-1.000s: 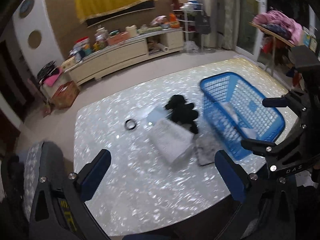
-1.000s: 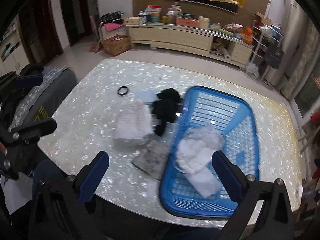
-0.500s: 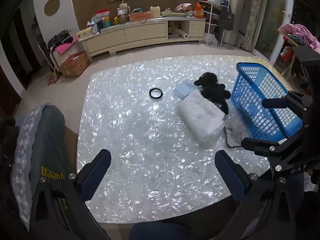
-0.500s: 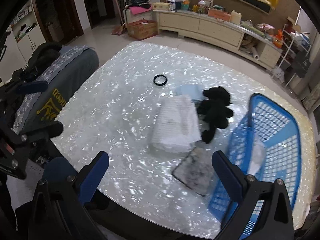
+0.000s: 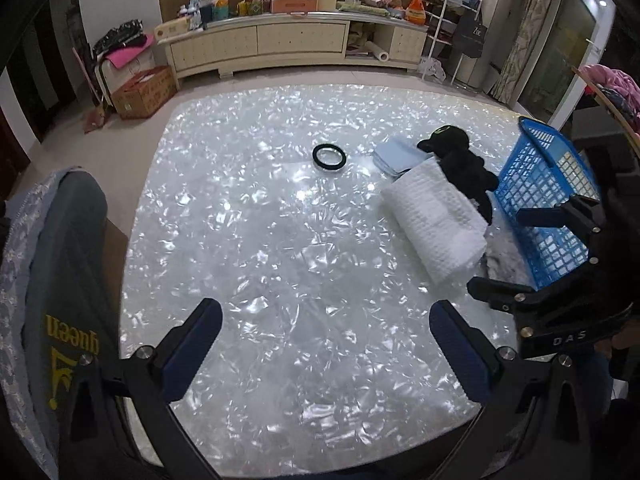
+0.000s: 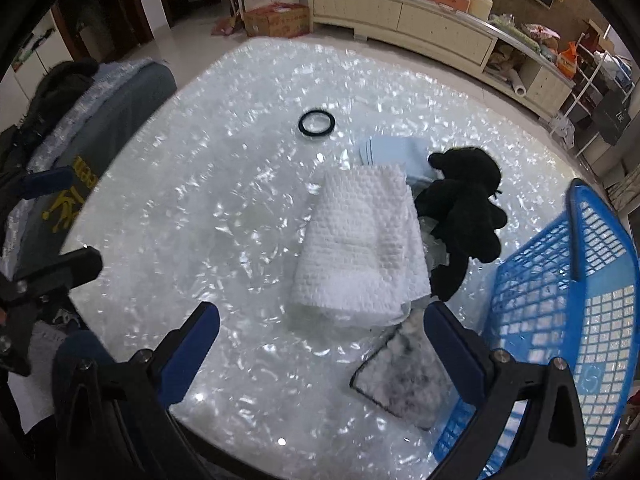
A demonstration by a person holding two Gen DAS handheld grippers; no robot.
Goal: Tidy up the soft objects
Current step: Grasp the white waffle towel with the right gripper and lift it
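I hold both grippers, left (image 5: 326, 346) and right (image 6: 322, 350), wide open and empty above the table (image 5: 256, 240), because the white towel (image 6: 362, 244) beside the blue basket (image 6: 560, 300) looks next.

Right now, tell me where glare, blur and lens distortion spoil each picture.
Left wrist view: sharp; bright glints speckle the table; fisheye bends the cabinet and darkens the corners. Right wrist view: slight motion blur softens the black ring and blue basket; the white towel looks nearly washed out.
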